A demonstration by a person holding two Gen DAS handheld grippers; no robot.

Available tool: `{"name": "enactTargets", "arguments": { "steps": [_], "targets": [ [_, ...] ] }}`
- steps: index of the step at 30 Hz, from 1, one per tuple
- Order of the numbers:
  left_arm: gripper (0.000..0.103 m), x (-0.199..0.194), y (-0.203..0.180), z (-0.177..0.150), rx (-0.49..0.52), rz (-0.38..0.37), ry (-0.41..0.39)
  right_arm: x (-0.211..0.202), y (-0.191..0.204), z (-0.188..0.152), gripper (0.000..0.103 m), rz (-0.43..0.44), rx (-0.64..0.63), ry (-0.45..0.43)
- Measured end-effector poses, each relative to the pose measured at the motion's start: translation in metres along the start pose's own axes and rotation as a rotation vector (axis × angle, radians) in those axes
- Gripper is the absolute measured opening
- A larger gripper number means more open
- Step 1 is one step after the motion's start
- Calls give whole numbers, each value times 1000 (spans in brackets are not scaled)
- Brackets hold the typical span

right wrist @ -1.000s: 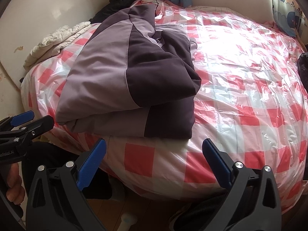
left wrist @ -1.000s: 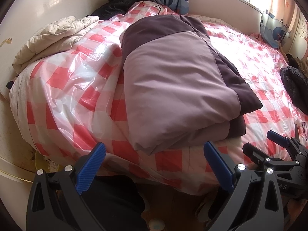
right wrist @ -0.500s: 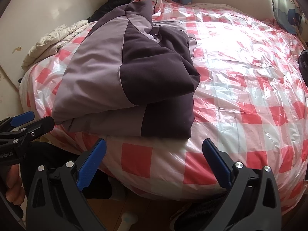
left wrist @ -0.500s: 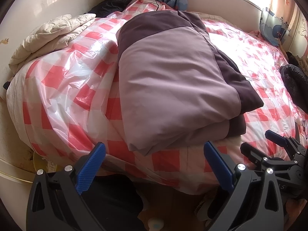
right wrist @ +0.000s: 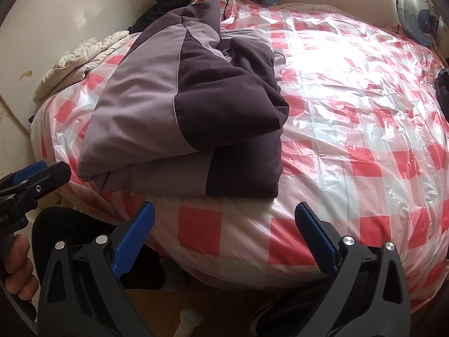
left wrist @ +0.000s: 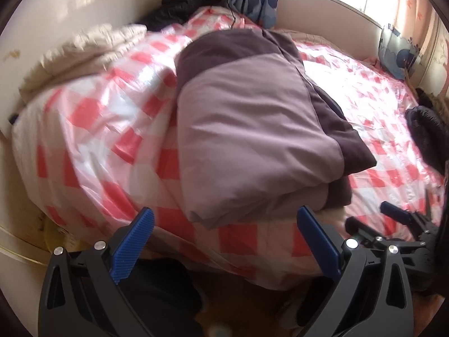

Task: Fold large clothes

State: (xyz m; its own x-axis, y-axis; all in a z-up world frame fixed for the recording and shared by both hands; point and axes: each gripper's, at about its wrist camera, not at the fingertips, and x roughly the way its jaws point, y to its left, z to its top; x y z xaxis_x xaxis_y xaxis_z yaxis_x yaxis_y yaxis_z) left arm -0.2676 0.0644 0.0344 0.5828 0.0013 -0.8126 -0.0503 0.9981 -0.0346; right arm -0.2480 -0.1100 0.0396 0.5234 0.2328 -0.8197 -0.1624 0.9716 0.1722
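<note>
A large mauve and dark purple jacket [left wrist: 252, 129] lies folded in a thick bundle on the bed, near its front edge; it also shows in the right wrist view [right wrist: 182, 106]. My left gripper [left wrist: 224, 238] is open and empty, just in front of the bundle's near edge, off the bed. My right gripper [right wrist: 224, 230] is open and empty, in front of the bed edge below the bundle's dark right corner. Each gripper shows at the side of the other's view: the right one [left wrist: 393, 219], the left one [right wrist: 36, 174].
The bed has a red and white checked cover [right wrist: 350, 140] under clear plastic. A cream quilted garment [left wrist: 84, 53] lies at the left against the wall. Dark clothes [left wrist: 185, 2] lie at the back and another dark garment [left wrist: 426, 134] at the right. Wooden floor is below.
Both grippers have moved a little closer to the bed and the folded jacket. The left view is blurred from motion. Both stay open and empty.
</note>
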Motion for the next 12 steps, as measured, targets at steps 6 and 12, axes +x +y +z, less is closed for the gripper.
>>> {"name": "enactTargets", "arguments": {
  "steps": [6,12],
  "targets": [
    [97,-2,1,1,10,-3,29,-7,1,-1,96,1,-2,-13],
    [97,-5,1,-3,5,3,26,-12,4,-2,96,-2,-8,-21]
  ]
}}
